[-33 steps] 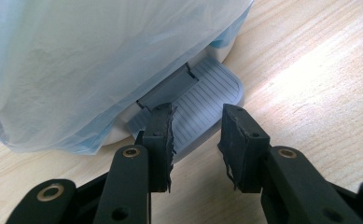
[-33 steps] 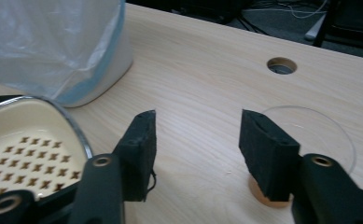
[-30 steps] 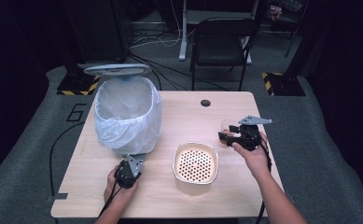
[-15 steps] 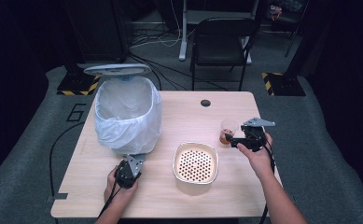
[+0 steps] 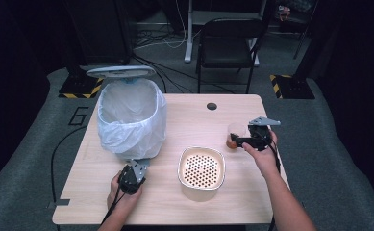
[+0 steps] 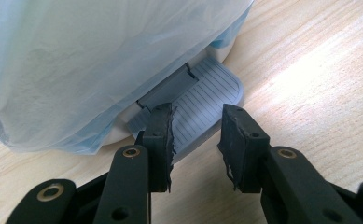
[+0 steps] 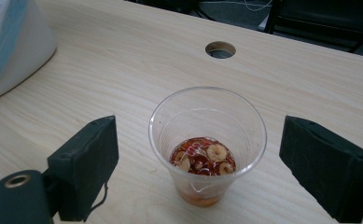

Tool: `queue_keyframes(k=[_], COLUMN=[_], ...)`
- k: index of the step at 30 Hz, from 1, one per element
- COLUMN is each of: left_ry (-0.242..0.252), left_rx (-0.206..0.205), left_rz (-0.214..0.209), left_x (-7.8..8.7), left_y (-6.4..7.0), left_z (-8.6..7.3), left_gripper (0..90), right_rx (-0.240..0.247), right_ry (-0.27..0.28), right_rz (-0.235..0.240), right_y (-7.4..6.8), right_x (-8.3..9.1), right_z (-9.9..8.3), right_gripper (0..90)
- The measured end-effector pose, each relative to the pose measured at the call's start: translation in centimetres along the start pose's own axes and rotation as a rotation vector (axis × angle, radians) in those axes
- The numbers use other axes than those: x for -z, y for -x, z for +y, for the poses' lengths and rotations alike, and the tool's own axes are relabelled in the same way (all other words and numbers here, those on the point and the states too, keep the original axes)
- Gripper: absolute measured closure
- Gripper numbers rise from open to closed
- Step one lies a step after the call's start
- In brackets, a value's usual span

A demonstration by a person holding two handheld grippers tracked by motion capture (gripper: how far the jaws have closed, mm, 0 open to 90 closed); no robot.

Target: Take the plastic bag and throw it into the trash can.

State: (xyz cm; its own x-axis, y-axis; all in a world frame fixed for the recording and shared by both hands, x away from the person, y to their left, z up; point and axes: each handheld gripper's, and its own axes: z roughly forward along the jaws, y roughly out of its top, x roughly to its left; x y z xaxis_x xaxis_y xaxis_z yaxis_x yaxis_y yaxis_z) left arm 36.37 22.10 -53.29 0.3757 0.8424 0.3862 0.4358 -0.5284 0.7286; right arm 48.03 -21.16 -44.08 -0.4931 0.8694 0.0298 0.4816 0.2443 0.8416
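Right now cup (image 7: 207, 140) upright between spread right tongs (image 7: 207, 172).

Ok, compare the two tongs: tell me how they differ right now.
The right tongs gape wide around the clear cup without touching it; the left tongs are open only narrowly. The right tongs face the cup; the left tongs point at the bin pedal. Both hold nothing.
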Motion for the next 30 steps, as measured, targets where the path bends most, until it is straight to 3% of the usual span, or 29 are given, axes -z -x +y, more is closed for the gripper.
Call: queue_keyframes(k=[10, 30], left_ry=[0.000, 0.000], left_rx=[0.002, 0.003], left_rz=[-0.001, -0.002], left_x=[0.0, 0.0], left_y=[0.0, 0.0], left_z=[0.0, 0.0], left_gripper=[64.3, 64.3], right_rx=[-0.004, 0.018], right_ry=[-0.027, -0.066], right_rz=[-0.011, -0.040], right_y=[0.1, 0.2], right_x=[-2.6, -4.4], right_z=[-0.4, -1.4], right_gripper=[10.3, 20.3])
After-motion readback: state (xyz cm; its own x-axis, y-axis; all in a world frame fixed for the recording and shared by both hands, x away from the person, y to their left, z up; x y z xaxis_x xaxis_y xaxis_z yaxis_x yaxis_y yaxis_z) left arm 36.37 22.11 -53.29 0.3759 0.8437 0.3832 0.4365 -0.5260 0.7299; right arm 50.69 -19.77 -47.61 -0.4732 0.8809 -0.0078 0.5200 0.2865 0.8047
